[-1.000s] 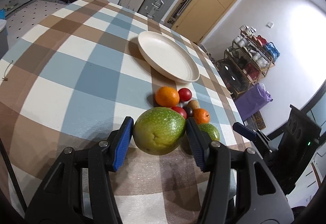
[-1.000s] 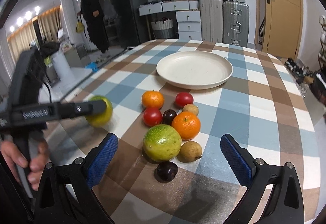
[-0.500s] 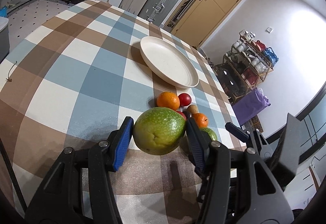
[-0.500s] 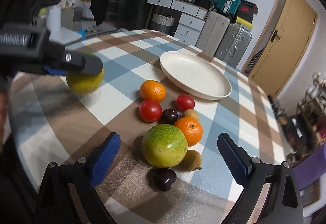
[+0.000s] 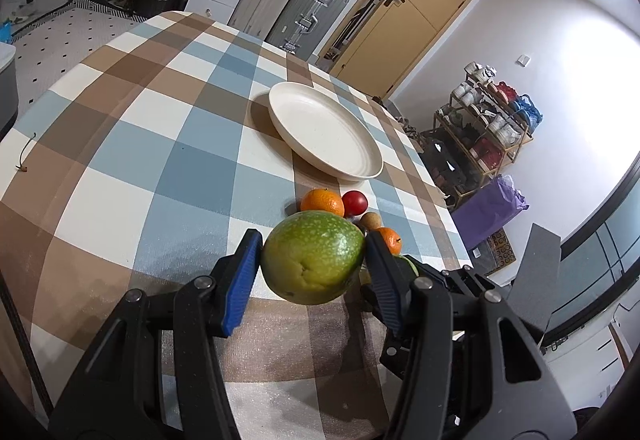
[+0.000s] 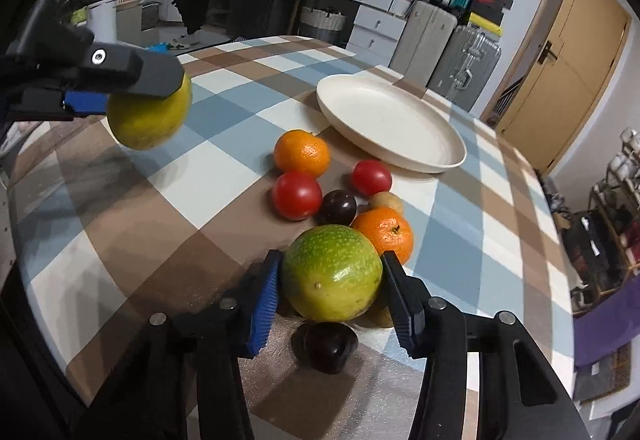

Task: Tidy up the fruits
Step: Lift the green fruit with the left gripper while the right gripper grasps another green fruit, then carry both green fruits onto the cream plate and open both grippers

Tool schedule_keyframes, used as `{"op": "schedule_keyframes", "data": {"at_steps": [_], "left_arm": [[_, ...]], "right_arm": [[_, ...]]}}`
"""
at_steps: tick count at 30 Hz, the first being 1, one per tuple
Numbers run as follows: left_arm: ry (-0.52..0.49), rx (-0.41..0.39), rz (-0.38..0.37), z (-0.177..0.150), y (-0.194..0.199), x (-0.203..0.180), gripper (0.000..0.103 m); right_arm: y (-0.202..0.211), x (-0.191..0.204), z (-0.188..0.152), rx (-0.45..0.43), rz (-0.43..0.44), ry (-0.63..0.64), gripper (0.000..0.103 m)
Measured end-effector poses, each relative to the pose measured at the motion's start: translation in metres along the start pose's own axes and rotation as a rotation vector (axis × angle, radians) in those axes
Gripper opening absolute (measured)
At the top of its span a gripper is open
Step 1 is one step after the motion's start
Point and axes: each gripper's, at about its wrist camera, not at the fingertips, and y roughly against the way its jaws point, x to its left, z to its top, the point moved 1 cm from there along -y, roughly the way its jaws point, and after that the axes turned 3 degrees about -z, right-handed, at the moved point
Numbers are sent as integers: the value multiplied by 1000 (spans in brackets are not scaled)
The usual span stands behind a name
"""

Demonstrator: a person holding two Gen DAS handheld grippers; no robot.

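My left gripper [image 5: 312, 268] is shut on a large green-yellow fruit [image 5: 314, 257] and holds it above the checked cloth; it also shows in the right wrist view [image 6: 150, 112]. My right gripper [image 6: 331, 282] has its pads against both sides of a second speckled green fruit [image 6: 332, 278] that rests on the table. Around it lie two oranges [image 6: 302, 153] [image 6: 384, 234], two red tomatoes [image 6: 297, 195] [image 6: 371, 177], two dark plums [image 6: 337, 206] [image 6: 329, 345] and a small brown fruit [image 6: 386, 201]. A cream plate [image 6: 390, 120] stands empty behind them.
The round table has a blue, brown and white checked cloth [image 5: 132, 144]. Suitcases [image 6: 464, 52], white drawers [image 6: 364, 8] and a wooden door [image 6: 568, 68] stand behind it. A shelf rack [image 5: 484, 124] and a purple bag [image 5: 490, 210] are at the right.
My right gripper has moved forward and closed from wide open onto the speckled green fruit. My left gripper has lifted slightly with its fruit still held.
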Motion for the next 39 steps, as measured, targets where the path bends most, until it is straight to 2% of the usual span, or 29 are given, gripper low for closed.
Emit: {"op": "schedule_keyframes", "data": {"at_steps": [13, 21, 25, 34, 39], "left_arm": [[0, 5, 9, 0, 1, 0, 50], [-10, 24, 20, 2, -8, -6, 50], [-23, 24, 33, 8, -14, -11, 50], [-65, 37, 24, 41, -39, -26, 51], [-71, 30, 16, 73, -56, -33, 51]], "right_arm": [[17, -35, 2, -80, 154, -207, 50], [22, -68, 4, -126, 291, -382, 50], [22, -82, 6, -149, 328, -419, 50], [18, -111, 21, -193, 379, -474, 50], [10, -128, 38, -222, 401, -483, 50]]}}
